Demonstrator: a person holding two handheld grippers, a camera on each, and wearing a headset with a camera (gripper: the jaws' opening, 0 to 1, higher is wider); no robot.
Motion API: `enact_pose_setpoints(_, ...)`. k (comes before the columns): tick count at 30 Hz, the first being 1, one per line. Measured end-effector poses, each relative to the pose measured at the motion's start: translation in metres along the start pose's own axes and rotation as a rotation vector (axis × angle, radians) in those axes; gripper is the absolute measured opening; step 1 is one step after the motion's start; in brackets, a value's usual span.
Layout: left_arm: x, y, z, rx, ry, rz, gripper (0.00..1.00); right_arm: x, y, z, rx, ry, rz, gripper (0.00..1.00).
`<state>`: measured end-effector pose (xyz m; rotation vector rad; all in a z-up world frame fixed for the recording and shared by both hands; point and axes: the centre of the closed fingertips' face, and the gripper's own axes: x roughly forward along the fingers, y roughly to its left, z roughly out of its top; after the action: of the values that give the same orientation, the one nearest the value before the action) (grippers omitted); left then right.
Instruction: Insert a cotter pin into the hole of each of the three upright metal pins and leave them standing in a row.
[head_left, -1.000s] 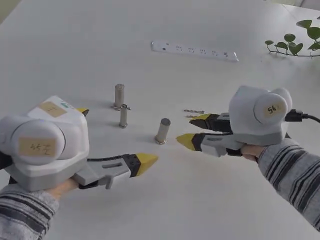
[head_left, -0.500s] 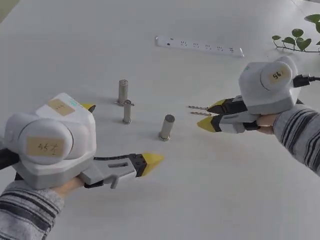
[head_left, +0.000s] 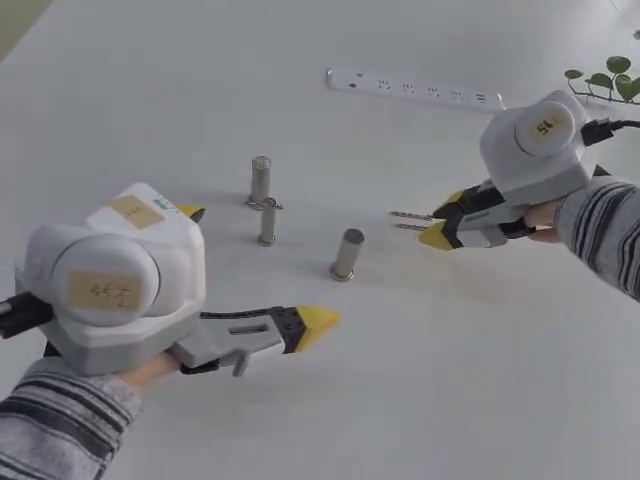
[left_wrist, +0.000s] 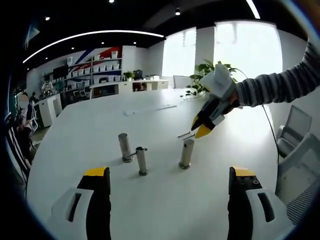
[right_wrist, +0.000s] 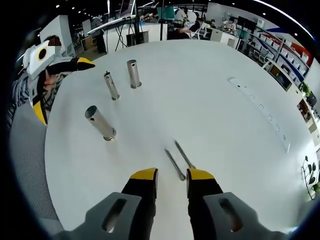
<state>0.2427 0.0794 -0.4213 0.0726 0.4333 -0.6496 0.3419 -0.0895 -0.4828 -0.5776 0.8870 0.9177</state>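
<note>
In the head view, the left gripper (head_left: 252, 265) hangs low over the white worktop (head_left: 420, 380), its jaws spread wide and empty. Ahead of it, three metal pins stand upright: the far pin (head_left: 260, 180), the middle pin (head_left: 267, 220) just beside it, and the near pin (head_left: 347, 254) off to the right. The right gripper (head_left: 440, 220) points at two cotter pins (head_left: 408, 220) lying flat by its tips.

In the left gripper view, the wide jaws frame all three pins. The middle pin (left_wrist: 142, 160) seems to carry a small crosspiece near its top, but it is too small to be sure.

In the right gripper view, the jaws stand narrowly parted and grip nothing. The cotter pins (right_wrist: 176, 164) lie just ahead, with one end reaching into the gap.
</note>
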Motion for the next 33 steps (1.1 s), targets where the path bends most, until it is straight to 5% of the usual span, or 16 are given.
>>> enact_pose_setpoints(16,0.0011,0.0017,-0.0029,-0.005,0.010,-0.005,0.96,0.0064,-0.0034,-0.0080,-0.021,0.102,0.028,0.08)
enact_pose_setpoints(33,-0.0002,0.0014,-0.0031,-0.009,0.018,-0.006,0.93,0.0082,-0.0019,-0.0089,-0.128,0.135,0.028,0.00)
